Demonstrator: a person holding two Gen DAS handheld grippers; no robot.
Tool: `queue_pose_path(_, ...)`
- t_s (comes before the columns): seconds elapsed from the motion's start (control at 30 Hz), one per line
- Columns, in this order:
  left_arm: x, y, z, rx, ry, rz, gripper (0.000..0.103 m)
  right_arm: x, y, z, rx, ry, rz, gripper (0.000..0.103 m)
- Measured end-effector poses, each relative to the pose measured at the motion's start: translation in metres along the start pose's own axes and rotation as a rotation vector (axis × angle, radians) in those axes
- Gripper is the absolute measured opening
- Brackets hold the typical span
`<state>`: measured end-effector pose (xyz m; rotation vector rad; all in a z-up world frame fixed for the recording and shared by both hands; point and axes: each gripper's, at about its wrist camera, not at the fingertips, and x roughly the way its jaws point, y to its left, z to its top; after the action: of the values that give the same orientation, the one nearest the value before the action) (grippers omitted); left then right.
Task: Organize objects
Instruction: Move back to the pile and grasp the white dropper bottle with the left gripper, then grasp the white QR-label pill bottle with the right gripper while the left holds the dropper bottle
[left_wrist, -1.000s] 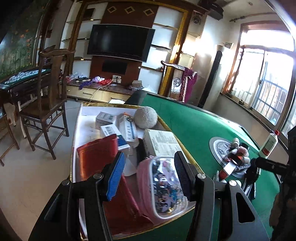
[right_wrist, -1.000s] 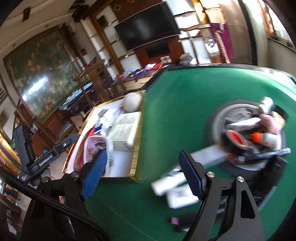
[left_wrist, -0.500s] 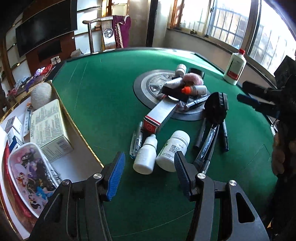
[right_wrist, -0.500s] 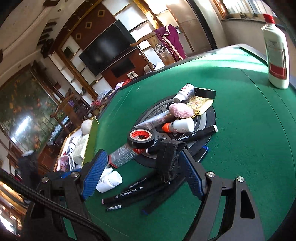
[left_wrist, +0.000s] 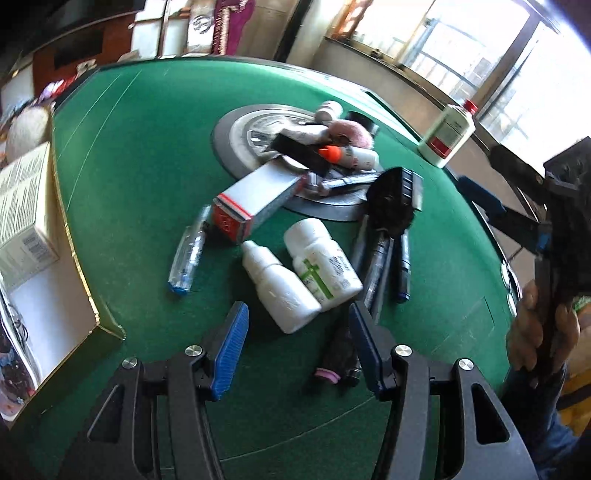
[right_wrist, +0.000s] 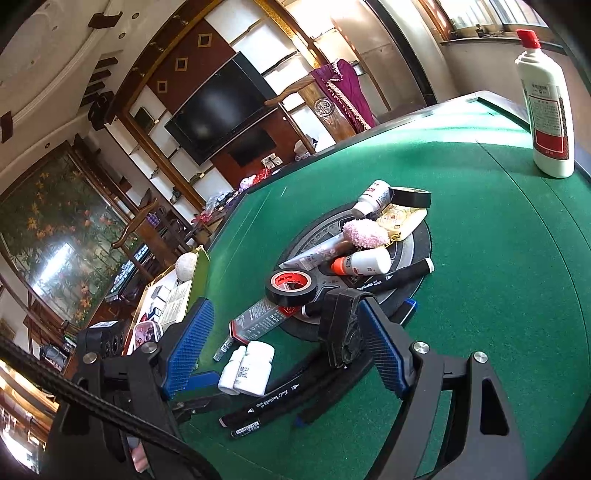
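Left wrist view: open box (left_wrist: 98, 321) at left edge, my left tongs (left_wrist: 297, 330) bottom centre, jaws apart, empty, two white bottles (left_wrist: 306, 273) just above the tips. Markers (left_wrist: 380, 266) right of the bottles. Right wrist view: my right tongs (right_wrist: 284, 336) lower centre, spread wide, gripping nothing; black clip (right_wrist: 341, 328) beside the right pad, tape roll (right_wrist: 290, 286) above, tall white bottle (right_wrist: 546, 107) upper right.

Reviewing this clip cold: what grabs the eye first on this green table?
A jumbled heap on the green table: two white bottles lying side by side just ahead of the open left gripper, black markers beside them. Behind, black tape and a pink puff crowd the round centre plate.
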<state>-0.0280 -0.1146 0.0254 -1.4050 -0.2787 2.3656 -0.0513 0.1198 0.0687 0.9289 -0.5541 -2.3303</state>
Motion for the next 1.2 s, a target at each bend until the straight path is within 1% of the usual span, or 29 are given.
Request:
queue_pose_path(0.07, 0.002, 0.008, 0.002, -0.04, 0.0, 0.006, 0.05, 0.0, 0.0, -0.001, 0.0, -0.001, -0.003, 0.081)
queue_pose_path(0.13, 0.004, 0.01, 0.003, -0.057, 0.003, 0.017, 0.05, 0.0, 0.0, -0.001, -0.003, -0.001, -0.003, 0.081)
queue_pose_path(0.2, 0.007, 0.01, 0.007, -0.054, 0.001, 0.031, 0.05, 0.001, -0.001, -0.001, -0.009, -0.001, -0.006, 0.081)
queue_pose_path(0.3, 0.011, 0.003, 0.013, -0.022, 0.008, 0.1, 0.05, 0.001, 0.002, -0.002, -0.023, 0.001, -0.008, 0.081)
queue_pose_path(0.33, 0.014, -0.002, 0.014, 0.007, 0.008, 0.138, 0.048, 0.001, 0.004, -0.002, -0.031, 0.002, -0.01, 0.081)
queue_pose_path(0.4, 0.018, -0.012, 0.013, 0.078, 0.003, 0.208, 0.024, 0.002, 0.008, -0.004, -0.049, 0.005, -0.016, 0.081)
queue_pose_path(0.43, 0.018, -0.014, 0.011, 0.1, -0.003, 0.233, 0.022, 0.003, 0.012, -0.005, -0.061, 0.01, -0.016, 0.081)
queue_pose_path(0.5, 0.013, -0.014, 0.003, 0.123, -0.012, 0.227, 0.022, 0.005, 0.019, -0.008, -0.095, 0.02, -0.019, 0.081)
queue_pose_path(0.57, 0.006, -0.009, -0.009, 0.126, -0.03, 0.238, 0.022, 0.009, 0.029, -0.013, -0.141, 0.036, -0.014, 0.081)
queue_pose_path(0.63, -0.004, -0.002, -0.022, 0.127, -0.045, 0.243, 0.022, 0.014, 0.044, -0.02, -0.22, 0.059, -0.006, 0.08)
queue_pose_path(0.67, -0.007, 0.002, -0.025, 0.124, -0.054, 0.268, 0.022, 0.018, 0.052, -0.024, -0.265, 0.08, -0.007, 0.08)
queue_pose_path(0.7, -0.008, 0.006, -0.028, 0.129, -0.061, 0.285, 0.022, 0.024, 0.061, -0.029, -0.304, 0.109, -0.005, 0.079)
queue_pose_path(0.73, -0.01, 0.009, -0.029, 0.128, -0.069, 0.279, 0.022, 0.031, 0.069, -0.034, -0.333, 0.136, -0.014, 0.078)
queue_pose_path(0.77, -0.011, 0.012, -0.029, 0.12, -0.075, 0.264, 0.022, 0.039, 0.074, -0.039, -0.35, 0.161, -0.032, 0.074)
queue_pose_path(0.8, -0.01, 0.01, -0.028, 0.117, -0.078, 0.26, 0.022, 0.048, 0.08, -0.044, -0.365, 0.193, -0.052, 0.067)
queue_pose_path(0.83, -0.009, 0.009, -0.028, 0.123, -0.079, 0.262, 0.022, 0.056, 0.083, -0.049, -0.382, 0.214, -0.068, 0.063)
queue_pose_path(0.87, -0.009, 0.008, -0.029, 0.134, -0.081, 0.272, 0.022, 0.064, 0.086, -0.054, -0.405, 0.236, -0.101, 0.057)
queue_pose_path(0.9, -0.008, 0.006, -0.03, 0.147, -0.084, 0.285, 0.022, 0.074, 0.089, -0.059, -0.435, 0.257, -0.145, 0.053)
queue_pose_path(0.93, -0.004, 0.003, -0.028, 0.156, -0.085, 0.293, 0.022, 0.08, 0.088, -0.063, -0.449, 0.273, -0.161, 0.053)
queue_pose_path(1.0, -0.001, 0.001, -0.028, 0.166, -0.088, 0.305, 0.022, 0.093, 0.086, -0.066, -0.448, 0.307, -0.2, 0.052)
queue_pose_path(1.03, -0.001, 0.0, -0.029, 0.167, -0.09, 0.308, 0.022, 0.099, 0.084, -0.067, -0.446, 0.319, -0.205, 0.05)
queue_pose_path(1.07, -0.001, 0.0, -0.029, 0.171, -0.092, 0.312, 0.022, 0.102, 0.084, -0.068, -0.45, 0.329, -0.213, 0.045)
queue_pose_path(1.13, -0.001, -0.001, -0.029, 0.175, -0.094, 0.319, 0.022, 0.112, 0.082, -0.07, -0.457, 0.354, -0.23, 0.04)
queue_pose_path(1.17, 0.0, -0.002, -0.029, 0.177, -0.095, 0.321, 0.022, 0.115, 0.081, -0.071, -0.457, 0.363, -0.234, 0.034)
queue_pose_path(1.2, 0.0, -0.002, -0.029, 0.177, -0.095, 0.322, 0.022, 0.121, 0.078, -0.075, -0.463, 0.388, -0.255, 0.032)
